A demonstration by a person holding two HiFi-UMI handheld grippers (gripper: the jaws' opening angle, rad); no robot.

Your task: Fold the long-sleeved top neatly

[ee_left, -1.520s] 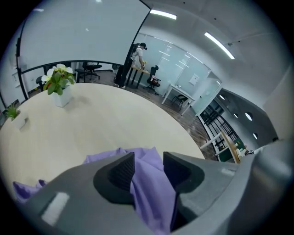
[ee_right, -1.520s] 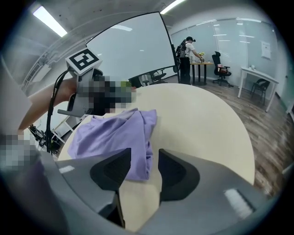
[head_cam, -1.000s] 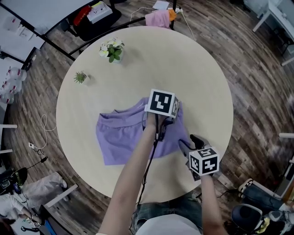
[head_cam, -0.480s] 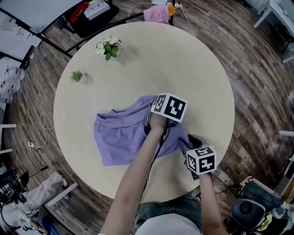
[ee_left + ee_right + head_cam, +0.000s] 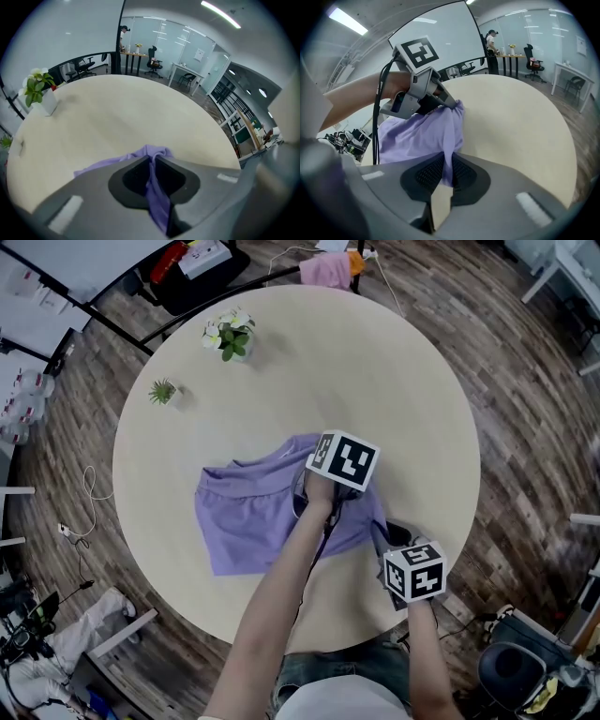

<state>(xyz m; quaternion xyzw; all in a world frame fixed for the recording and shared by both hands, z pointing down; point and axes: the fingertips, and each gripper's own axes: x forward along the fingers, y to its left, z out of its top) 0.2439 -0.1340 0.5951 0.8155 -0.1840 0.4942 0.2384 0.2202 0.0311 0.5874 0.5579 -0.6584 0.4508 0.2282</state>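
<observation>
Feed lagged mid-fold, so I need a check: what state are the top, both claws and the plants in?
Purple top: rumpled on the table, right edge pinched.
Left claw: shut on the top.
Right claw: jaws have just been closing, now shut on the top.
Flowering pot: upright.
Small green plant: upright.

Round beige table (image 5: 375, 381), wood-plank floor (image 5: 525, 409)

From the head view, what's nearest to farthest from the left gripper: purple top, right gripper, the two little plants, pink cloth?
1. Purple top: clamped in the left gripper.
2. Right gripper: close beside, jaws just closed on the top.
3. Flowering plant, small green plant: upper left, too close to call.
4. Pink cloth: beyond the table.
</observation>
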